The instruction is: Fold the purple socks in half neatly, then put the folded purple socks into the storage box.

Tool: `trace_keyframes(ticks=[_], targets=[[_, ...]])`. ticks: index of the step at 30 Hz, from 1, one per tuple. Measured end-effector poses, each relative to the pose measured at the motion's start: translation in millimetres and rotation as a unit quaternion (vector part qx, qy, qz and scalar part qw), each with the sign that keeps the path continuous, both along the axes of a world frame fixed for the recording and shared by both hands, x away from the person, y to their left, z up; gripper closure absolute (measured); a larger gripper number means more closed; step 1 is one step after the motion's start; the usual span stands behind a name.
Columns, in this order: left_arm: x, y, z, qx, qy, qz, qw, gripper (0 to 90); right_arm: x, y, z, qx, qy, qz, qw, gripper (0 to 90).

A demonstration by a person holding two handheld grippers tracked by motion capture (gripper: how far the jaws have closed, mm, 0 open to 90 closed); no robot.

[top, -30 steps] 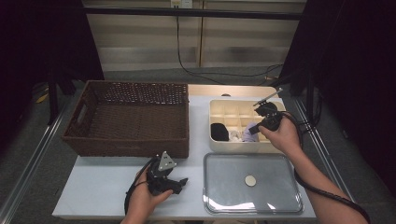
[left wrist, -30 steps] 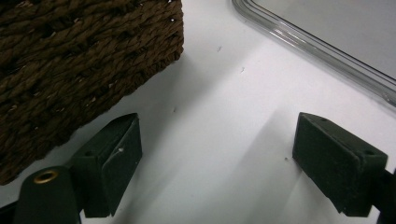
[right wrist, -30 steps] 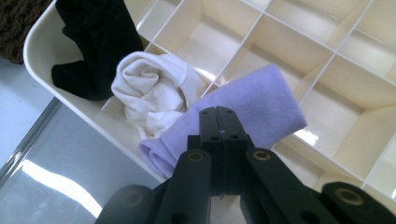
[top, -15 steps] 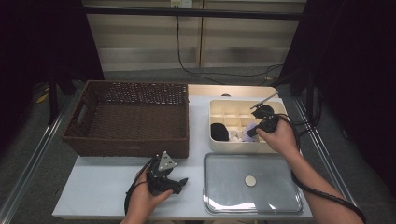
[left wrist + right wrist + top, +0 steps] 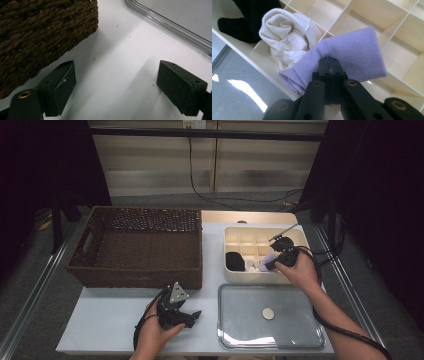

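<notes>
Right claw [image 5: 329,75] pinches the folded lilac knit sock [image 5: 352,53] just above the cream divided plastic organiser [image 5: 235,272], likely bound for a cell (white one beside). Left claw [image 5: 116,87] rests spread on the worktop.

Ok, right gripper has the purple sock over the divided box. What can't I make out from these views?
- Right gripper: the purple sock covers its pad faces in the right gripper view.
- Purple sock: in the high view the gripper hides most of it.
- Black sock: cut off by the top edge of the right gripper view.
- Divided box: the hand hides its near right cells.
</notes>
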State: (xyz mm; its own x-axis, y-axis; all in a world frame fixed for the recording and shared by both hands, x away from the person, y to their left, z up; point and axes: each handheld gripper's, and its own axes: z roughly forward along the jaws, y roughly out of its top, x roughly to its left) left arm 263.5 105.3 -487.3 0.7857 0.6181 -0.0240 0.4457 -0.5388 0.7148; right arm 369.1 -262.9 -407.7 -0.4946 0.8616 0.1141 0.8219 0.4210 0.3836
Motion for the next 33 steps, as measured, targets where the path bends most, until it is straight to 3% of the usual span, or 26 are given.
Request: trace_keyframes(ticks=[15,23,33], targets=[[0.0,0.0,0.0,0.0,0.0,0.0,1.0,15.4,-0.2,-2.8,-3.5,0.003,0.002,0.001,1.0,90.0],[0.0,0.0,0.0,0.001,0.0,0.0,1.0,15.4,-2.0,-6.8,-11.6,0.014,0.012,-0.003,0.9998,90.0],[0.0,0.1,0.0,0.001,0.0,0.0,1.0,15.4,1.0,-4.6,-22.2,0.007,0.022,-0.002,0.9997,90.0]])
